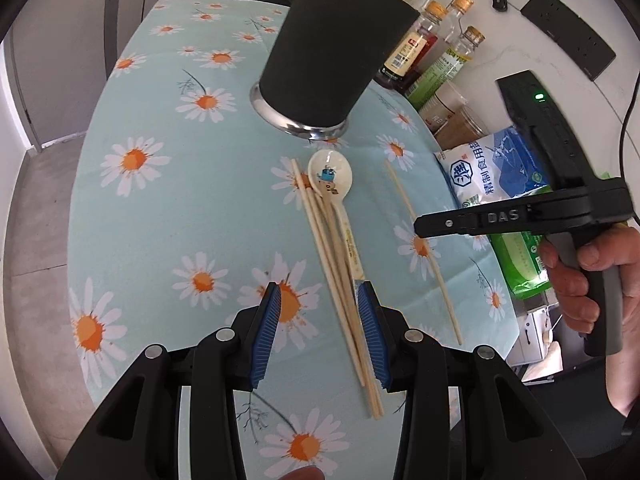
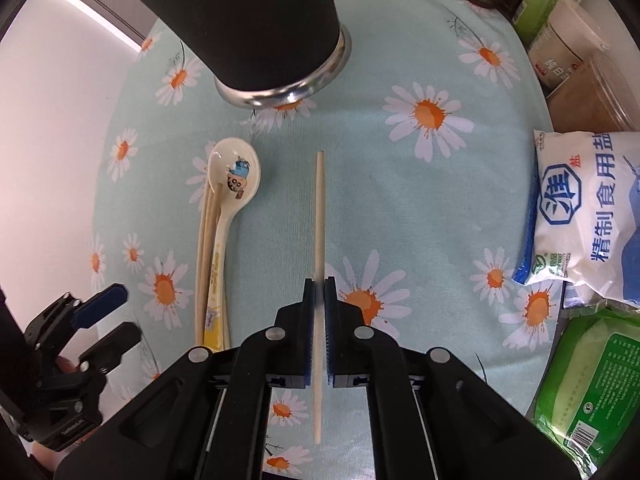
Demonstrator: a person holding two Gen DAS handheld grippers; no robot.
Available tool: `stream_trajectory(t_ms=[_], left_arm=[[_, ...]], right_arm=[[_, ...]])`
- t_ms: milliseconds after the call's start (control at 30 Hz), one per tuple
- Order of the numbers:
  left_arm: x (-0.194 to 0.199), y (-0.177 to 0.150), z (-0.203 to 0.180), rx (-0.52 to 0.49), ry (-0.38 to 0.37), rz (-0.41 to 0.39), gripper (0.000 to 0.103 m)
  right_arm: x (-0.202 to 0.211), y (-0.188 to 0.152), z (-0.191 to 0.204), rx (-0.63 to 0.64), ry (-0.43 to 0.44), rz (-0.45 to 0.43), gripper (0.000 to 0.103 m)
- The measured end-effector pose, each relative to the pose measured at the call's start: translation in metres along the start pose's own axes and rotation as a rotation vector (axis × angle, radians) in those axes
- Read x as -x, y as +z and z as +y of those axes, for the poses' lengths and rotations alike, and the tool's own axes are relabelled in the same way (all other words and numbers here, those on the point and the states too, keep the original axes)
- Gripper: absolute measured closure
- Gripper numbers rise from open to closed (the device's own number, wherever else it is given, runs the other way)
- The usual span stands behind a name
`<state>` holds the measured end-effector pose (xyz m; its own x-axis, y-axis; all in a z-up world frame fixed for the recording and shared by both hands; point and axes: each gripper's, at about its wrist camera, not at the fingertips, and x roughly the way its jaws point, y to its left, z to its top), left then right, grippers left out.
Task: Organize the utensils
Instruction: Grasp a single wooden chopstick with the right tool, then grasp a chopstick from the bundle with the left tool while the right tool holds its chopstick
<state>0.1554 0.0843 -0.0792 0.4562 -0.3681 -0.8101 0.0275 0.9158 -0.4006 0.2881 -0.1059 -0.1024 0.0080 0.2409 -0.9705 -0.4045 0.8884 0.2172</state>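
1 chopstick (image 2: 319,216) is clamped between the closed fingers of the right gripper (image 2: 319,292), near the tabletop's (image 2: 400,200) middle. The left gripper (image 1: 318,312) is held partly open over 3 chopsticks (image 1: 340,280) and a spoon (image 1: 330,178) lying before the utensil holder (image 1: 332,48).

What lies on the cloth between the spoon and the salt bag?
A single chopstick, lying apart from the spoon and the salt bag, gripped by the right gripper. Right wrist view shows it best.
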Motion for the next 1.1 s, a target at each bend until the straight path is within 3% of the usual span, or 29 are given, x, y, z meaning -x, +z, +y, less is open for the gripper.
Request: stream_trajectory(t_ms=[300,433,1100], left_arm=[[-0.027,0.016,-0.023,-0.042,0.060,0.067,0.067],[-0.039,0.020,-0.028,-0.052,0.093,0.094,0.082],[-0.059,0.027,-0.051,-0.117,0.265,0.166,0.092]], right_arm=[[0.033,-0.018,-0.020,-0.031,0.082,-0.071,0.097],[0.040,-0.025,-0.026,-0.048,0.111,-0.089,0.097],[0.040,-0.026,-0.050,-0.067,0.184,-0.102,0.097]])
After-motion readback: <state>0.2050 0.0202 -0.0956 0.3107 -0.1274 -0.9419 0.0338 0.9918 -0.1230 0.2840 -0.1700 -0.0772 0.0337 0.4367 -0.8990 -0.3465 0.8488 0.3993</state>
